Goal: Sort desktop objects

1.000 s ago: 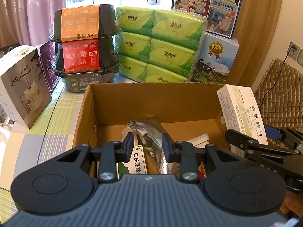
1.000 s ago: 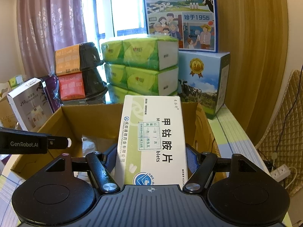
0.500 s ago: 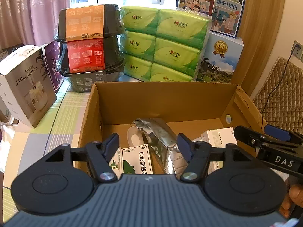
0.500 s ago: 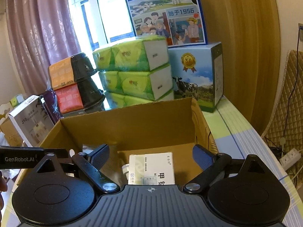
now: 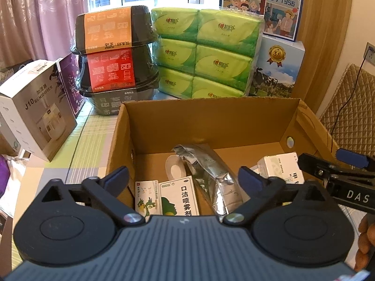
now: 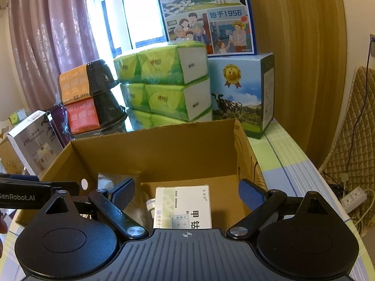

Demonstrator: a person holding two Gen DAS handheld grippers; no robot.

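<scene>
Left hand-held gripper (image 5: 183, 177): black body, ribbed grey housing, blue fingers (image 5: 250, 179), silver screws. Right hand-held gripper (image 6: 186, 193): identical; side marked "DAS".

One second ago the right gripper (image 6: 186, 193) clamped the white medicine box (image 6: 184, 208) upright above the cardboard box (image 6: 164, 145). Now its jaws stand wide apart and the medicine box lies flat on the carton floor, at 6 o'clock. The left gripper (image 5: 183, 178) has also spread from narrow to wide.
</scene>
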